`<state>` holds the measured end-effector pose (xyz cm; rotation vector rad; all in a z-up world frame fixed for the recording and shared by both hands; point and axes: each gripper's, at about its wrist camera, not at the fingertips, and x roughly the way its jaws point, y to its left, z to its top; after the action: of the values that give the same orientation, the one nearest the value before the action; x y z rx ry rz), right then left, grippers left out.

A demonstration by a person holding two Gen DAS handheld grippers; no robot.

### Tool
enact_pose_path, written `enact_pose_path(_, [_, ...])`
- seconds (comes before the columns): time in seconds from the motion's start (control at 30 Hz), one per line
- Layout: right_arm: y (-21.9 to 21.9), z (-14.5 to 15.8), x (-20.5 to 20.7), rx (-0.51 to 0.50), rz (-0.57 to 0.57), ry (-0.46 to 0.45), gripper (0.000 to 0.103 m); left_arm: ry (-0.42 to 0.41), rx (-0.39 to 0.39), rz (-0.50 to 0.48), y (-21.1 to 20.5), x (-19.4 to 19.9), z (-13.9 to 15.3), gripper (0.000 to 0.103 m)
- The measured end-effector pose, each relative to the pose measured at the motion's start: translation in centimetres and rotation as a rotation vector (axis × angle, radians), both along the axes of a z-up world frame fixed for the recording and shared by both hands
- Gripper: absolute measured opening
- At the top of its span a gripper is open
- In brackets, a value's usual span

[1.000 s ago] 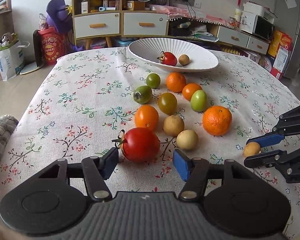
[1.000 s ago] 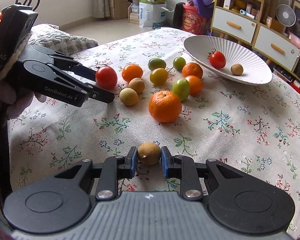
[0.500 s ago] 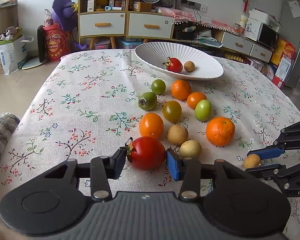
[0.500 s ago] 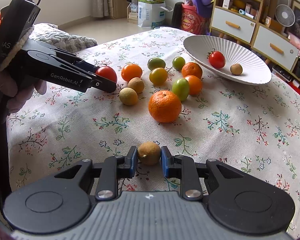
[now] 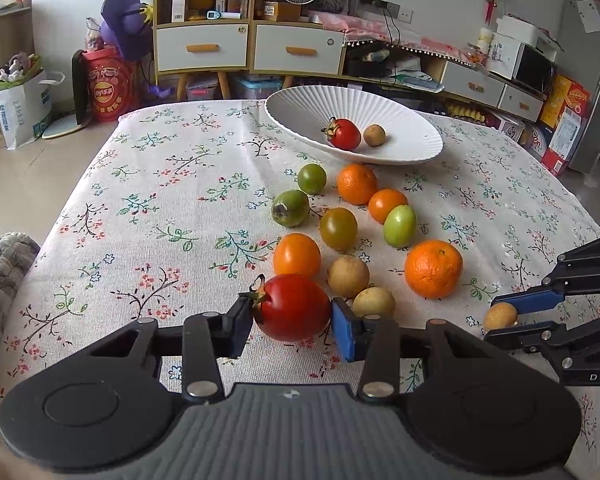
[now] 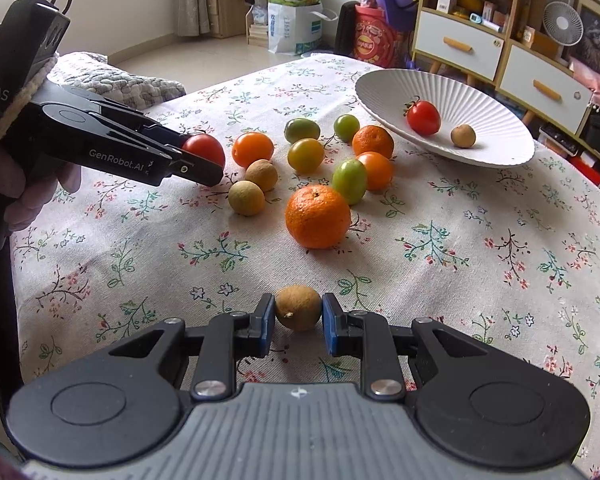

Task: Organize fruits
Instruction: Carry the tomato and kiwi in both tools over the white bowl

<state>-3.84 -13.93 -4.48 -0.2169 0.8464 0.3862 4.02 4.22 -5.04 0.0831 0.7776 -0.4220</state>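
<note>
1. Flowery cloth (image 5: 172, 208) covers the table; shelves w/ drawers stand behind.
2. White bowl (image 5: 300, 108) at the far end has 1 red tomato & 1 small brown fruit in it.
3. L gripper (image 5: 293, 320) has just been closing; its pads now press both sides of the big red tomato (image 5: 294, 307), near the other fruit.
4. R gripper (image 6: 299, 322) is shut tight on a small brown fruit (image 6: 298, 307), low on the cloth.
5. Big orange (image 6: 318, 216) sits btw. them.

Two red tomatoes (image 5: 292, 307), three green (image 5: 399, 225), one olive (image 5: 338, 228), two orange tomatoes (image 5: 297, 255), two oranges (image 5: 433, 269), four brown longans (image 5: 348, 275), one white bowl (image 5: 296, 106), upper centre.
</note>
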Motion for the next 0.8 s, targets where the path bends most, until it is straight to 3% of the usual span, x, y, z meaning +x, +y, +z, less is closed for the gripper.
enact_pose_path(0.8, [-3.6,5.3,6.6,0.105,-0.182,-0.121,0.022,-0.001,-0.097,0.032,-4.1,3.8,5.5,0.037])
